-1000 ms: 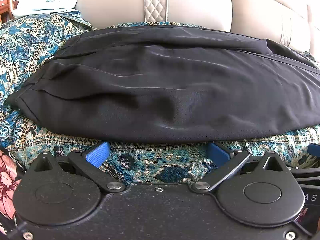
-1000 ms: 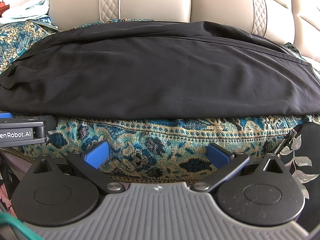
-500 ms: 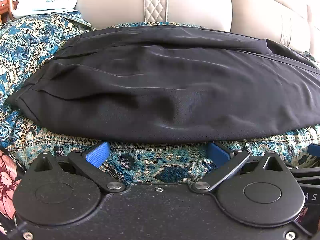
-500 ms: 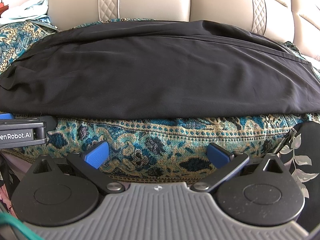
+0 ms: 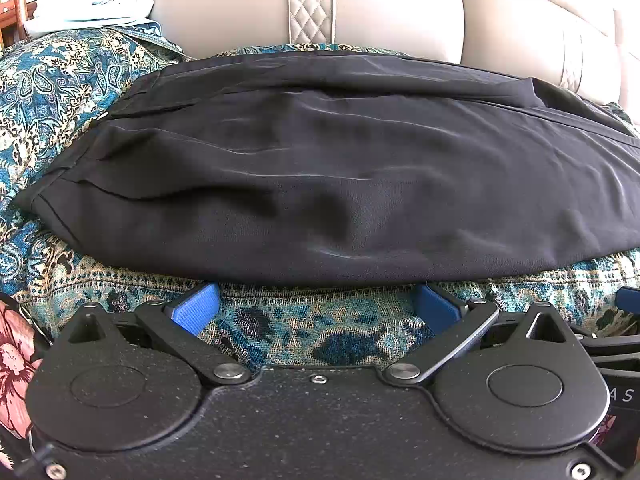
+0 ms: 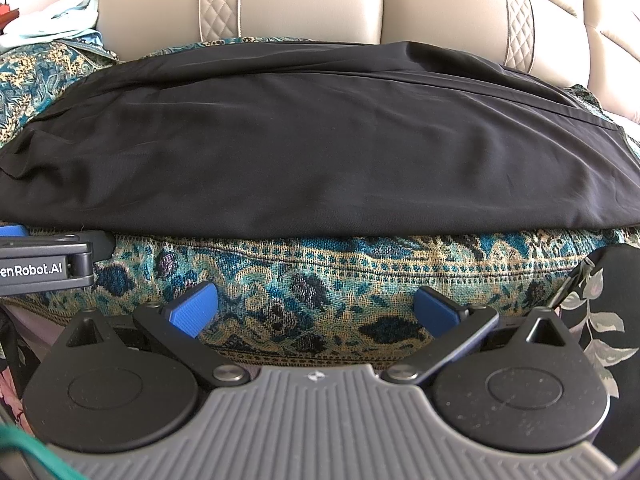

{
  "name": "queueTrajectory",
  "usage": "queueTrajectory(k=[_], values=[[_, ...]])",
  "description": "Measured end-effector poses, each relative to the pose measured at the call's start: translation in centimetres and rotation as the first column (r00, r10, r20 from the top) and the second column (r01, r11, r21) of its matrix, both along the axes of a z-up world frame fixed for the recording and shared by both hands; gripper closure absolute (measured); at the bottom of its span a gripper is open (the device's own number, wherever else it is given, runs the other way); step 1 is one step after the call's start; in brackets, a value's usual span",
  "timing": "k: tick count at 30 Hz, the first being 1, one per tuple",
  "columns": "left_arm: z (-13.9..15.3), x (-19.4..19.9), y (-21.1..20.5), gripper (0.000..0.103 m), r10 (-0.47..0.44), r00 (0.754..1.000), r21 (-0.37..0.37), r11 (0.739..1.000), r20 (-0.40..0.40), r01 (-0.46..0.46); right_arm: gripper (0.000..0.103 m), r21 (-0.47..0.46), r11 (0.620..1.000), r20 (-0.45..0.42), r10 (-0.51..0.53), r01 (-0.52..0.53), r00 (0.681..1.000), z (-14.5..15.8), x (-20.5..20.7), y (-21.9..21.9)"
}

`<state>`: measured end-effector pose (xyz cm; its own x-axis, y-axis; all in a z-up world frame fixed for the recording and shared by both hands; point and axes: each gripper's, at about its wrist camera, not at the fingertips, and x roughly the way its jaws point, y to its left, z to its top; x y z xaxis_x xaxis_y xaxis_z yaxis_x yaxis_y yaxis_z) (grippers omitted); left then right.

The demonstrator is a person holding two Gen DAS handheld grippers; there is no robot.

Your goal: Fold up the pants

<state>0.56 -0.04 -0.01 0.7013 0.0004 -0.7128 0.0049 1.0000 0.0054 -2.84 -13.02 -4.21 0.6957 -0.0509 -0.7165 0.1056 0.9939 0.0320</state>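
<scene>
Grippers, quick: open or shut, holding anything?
Left gripper: open, empty, just short of the pants edge.
Right gripper: open, empty, over the patterned cover, short of the pants.

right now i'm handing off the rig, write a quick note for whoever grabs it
Left gripper: open, empty, at the pants' near edge.
Right gripper: open, empty, a little short of that edge.
Pants: black, lying lengthwise across the patterned cover on the sofa, apparently already doubled leg on leg, lightly wrinkled.
Done: laid out, seemingly folded once lengthwise.
Left: grip one end and fold it over across the length.
</scene>
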Motion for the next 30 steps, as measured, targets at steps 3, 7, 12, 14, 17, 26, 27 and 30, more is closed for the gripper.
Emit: queueTrajectory(k=[3, 7, 12, 14, 17, 26, 27, 30], values=[[0.0, -0.03, 0.01, 0.0, 0.0, 1.0, 0.0, 1.0, 0.0, 0.0, 0.0, 0.0, 1.0, 0.0, 0.0, 0.0, 1.0, 0.0, 0.02, 0.0], [0.0, -0.04, 0.01, 0.0, 0.0, 1.0, 0.0, 1.0, 0.0, 0.0, 0.0, 0.0, 1.0, 0.0, -0.001, 0.001, 1.0, -0.01, 0.01, 0.01], [0.0, -0.01, -0.01, 0.0, 0.0, 1.0, 0.001, 1.0, 0.001, 0.0, 0.0, 0.0, 1.0, 0.0, 0.0, 0.0, 1.0, -0.01, 0.0, 0.03], [0.01, -0.04, 0.01, 0.0, 0.0, 1.0, 0.001, 1.0, 0.0, 0.0, 0.0, 0.0, 1.0, 0.0, 0.0, 0.0, 1.0, 0.0, 0.0, 0.03], [0.01, -0.04, 0.01, 0.0, 0.0, 1.0, 0.001, 1.0, 0.0, 0.0, 0.0, -0.001, 1.0, 0.0, -0.001, 0.001, 1.0, -0.01, 0.0, 0.03], [0.02, -0.03, 0.0, 0.0, 0.0, 1.0, 0.001, 1.0, 0.0, 0.0, 0.0, -0.001, 1.0, 0.0, -0.001, 0.001, 1.0, 0.0, 0.05, 0.04], [0.03, 0.02, -0.01, 0.0, 0.0, 1.0, 0.001, 1.0, 0.0, 0.0, 0.0, -0.001, 1.0, 0.0, -0.001, 0.001, 1.0, 0.0, 0.05, 0.04], [0.14, 0.11, -0.04, 0.0, -0.002, 1.0, 0.004, 1.0, -0.011, 0.002, 0.0, 0.001, 1.0, -0.011, -0.001, 0.001, 1.0, 0.0, 0.05, 0.06]])
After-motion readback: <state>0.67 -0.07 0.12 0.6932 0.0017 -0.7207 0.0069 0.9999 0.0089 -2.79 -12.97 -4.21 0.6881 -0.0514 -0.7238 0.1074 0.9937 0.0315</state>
